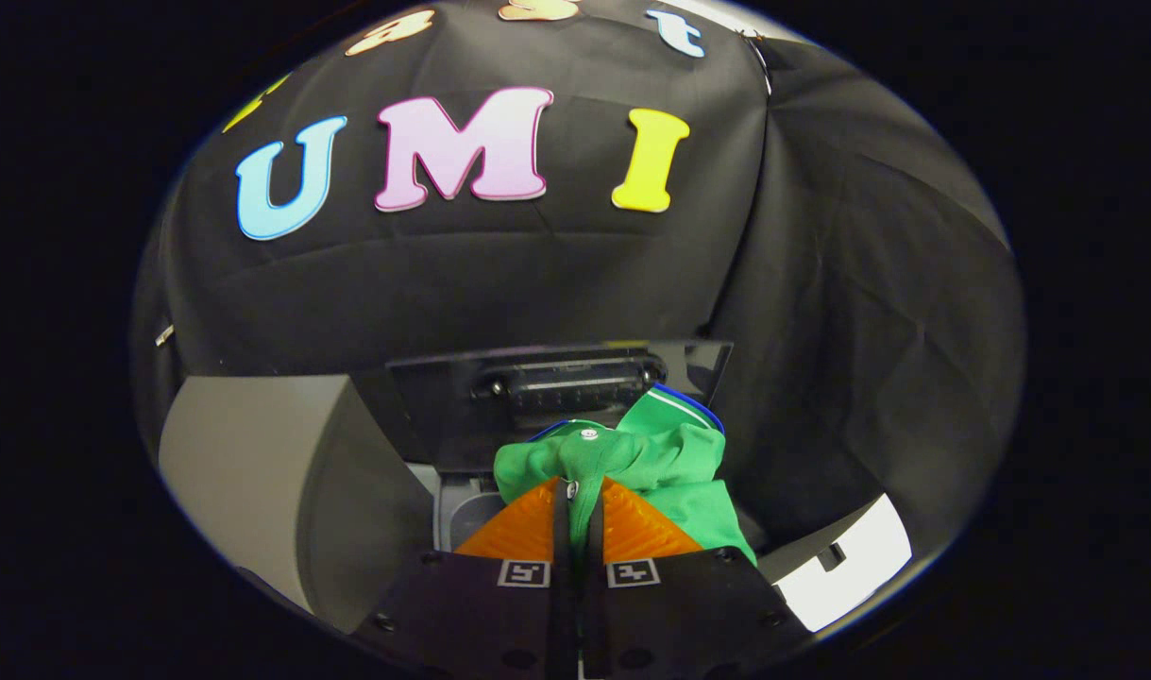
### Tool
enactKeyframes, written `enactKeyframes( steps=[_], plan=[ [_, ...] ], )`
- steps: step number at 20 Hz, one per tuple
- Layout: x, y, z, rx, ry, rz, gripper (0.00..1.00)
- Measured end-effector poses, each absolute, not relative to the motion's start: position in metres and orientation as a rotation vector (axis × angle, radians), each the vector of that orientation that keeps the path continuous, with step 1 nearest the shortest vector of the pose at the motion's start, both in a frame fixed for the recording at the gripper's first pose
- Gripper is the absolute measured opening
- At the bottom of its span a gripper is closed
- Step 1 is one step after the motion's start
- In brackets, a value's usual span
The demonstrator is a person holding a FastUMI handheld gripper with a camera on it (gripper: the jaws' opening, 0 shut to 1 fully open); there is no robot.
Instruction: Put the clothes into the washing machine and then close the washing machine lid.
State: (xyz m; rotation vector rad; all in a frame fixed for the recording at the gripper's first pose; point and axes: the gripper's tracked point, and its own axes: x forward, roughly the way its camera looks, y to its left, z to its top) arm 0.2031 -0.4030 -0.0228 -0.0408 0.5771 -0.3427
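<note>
- Around us hangs the booth's wall (pixel 556 274), black cloth with soft creases, closing in the scene behind and to the right.
- Below it we see the washing machine (pixel 254 463), a pale grey body whose top slopes away to the left, with its dark lid (pixel 556 378) standing open and upright beyond the fingers.
- At lower right lies a bright white patch (pixel 849 567) with a small dark mark; we cannot tell what it is.
- Our gripper (pixel 580 491) has its fingers drawn almost together, clamped on a fold of the green garment (pixel 669 472), which is pinched between them and bunches up just ahead of the tips.
- The garment hangs in front of the open lid and above the machine's opening (pixel 466 515), of which we see a grey edge just left of the fingers; how much cloth is already inside we cannot tell.
- It has a blue and white trim (pixel 693 404) at its top edge and a small round snap or button (pixel 589 434) near the pinched fold.
- We judge it light and limp: it will drape and fold on itself and trail below the grip instead of keeping a shape.
- A thick bunch of fabric near the middle is the best hold, since a single thin layer or an edge could slip out.
- Loose ends may catch on the rim, so the cloth needs lowering well inside before release.
- The lid is still to be closed.
</note>
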Motion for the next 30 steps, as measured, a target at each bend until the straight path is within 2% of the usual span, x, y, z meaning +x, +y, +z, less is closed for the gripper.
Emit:
enactKeyframes(
  steps=[15,24,30],
  plan=[
    [0.225,-0.459,-0.233,0.097,0.901,-0.360,0.07],
    [0.219,-0.454,-0.318,0.120,1.086,-0.306,0.07],
    [0.216,-0.448,-0.339,0.110,1.132,-0.244,0.07]
  ],
)
